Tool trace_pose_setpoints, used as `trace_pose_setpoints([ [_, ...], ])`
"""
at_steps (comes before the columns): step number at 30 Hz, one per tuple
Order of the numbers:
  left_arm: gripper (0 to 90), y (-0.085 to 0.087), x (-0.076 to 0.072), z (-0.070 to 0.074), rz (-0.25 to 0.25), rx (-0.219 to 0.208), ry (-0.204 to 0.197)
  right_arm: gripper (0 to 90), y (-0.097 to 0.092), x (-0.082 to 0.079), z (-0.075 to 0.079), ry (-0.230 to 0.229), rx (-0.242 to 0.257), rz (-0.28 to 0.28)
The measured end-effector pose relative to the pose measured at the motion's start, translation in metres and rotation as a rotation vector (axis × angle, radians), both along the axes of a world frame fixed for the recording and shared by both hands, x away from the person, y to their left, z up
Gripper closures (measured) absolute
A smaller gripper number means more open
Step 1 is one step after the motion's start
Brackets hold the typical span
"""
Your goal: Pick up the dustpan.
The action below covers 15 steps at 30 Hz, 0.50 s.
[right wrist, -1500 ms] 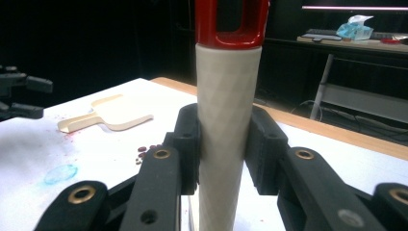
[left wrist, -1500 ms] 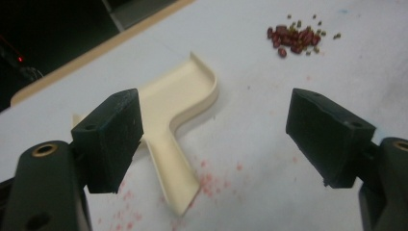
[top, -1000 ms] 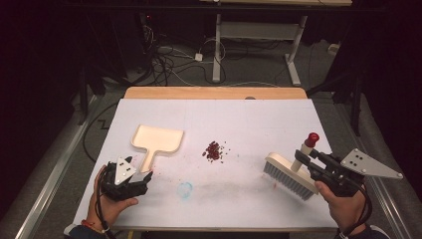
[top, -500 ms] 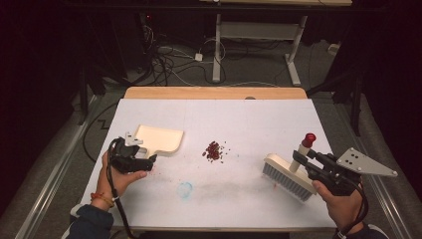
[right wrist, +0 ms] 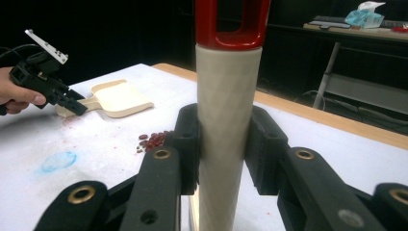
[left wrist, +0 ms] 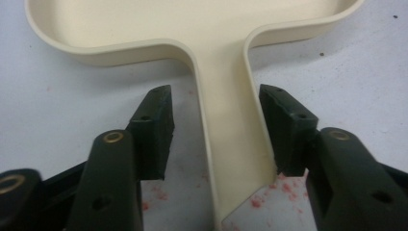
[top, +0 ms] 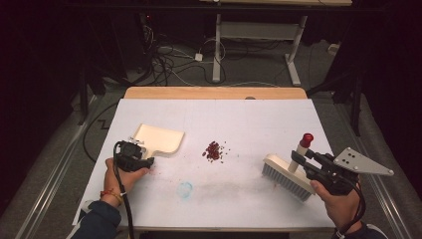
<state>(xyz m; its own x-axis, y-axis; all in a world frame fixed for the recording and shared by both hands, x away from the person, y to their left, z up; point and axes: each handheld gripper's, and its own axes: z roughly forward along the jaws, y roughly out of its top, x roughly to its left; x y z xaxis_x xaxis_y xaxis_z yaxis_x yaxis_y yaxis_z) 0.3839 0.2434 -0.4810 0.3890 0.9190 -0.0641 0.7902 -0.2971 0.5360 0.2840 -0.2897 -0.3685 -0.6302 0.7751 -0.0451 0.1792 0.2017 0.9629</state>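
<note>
Straddling the dustpan's [left wrist: 211,62] handle, the left gripper [left wrist: 216,125] has just been closing: one pad touches, the other stands off. Handle runs straight up-frame from it. Right gripper [right wrist: 222,144] pinches the brush [top: 286,174], lower right.

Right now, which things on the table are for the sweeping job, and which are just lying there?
For the job:
- dustpan, its handle between the left gripper jaws, which have just been closing
- brush, handle clamped in the right gripper
- red bits to sweep up

Just lying about:
- blue smudge on the table
- cables on the floor
</note>
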Motion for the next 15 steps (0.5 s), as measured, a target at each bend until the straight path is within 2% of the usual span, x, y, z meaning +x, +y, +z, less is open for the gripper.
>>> trace_pose_setpoints([
  [3, 59.8, -0.0012, 0.0015, 0.0008, -0.011, 0.010, -0.004, 69.5, -0.0004, -0.0006, 0.0006, -0.002, 0.000, 0.001],
  [6, 63.3, -0.0015, 0.0019, 0.0012, -0.028, 0.015, -0.008, 69.6, -0.0008, -0.0008, 0.0012, -0.006, 0.003, 0.001],
  [10, 63.7, -0.0011, 0.0021, 0.0018, -0.038, 0.019, -0.013, 69.5, -0.0008, 0.0007, -0.0008, 0.001, 0.004, 0.003],
  [13, 63.8, -0.0022, 0.0009, 0.0045, -0.049, 0.044, -0.026, 69.6, -0.0004, 0.0005, -0.0008, 0.002, 0.000, 0.004],
  [15, 63.8, -0.0021, -0.0009, 0.0083, -0.061, 0.047, -0.026, 69.6, -0.0005, 0.0002, -0.0004, 0.002, 0.001, 0.004],
])
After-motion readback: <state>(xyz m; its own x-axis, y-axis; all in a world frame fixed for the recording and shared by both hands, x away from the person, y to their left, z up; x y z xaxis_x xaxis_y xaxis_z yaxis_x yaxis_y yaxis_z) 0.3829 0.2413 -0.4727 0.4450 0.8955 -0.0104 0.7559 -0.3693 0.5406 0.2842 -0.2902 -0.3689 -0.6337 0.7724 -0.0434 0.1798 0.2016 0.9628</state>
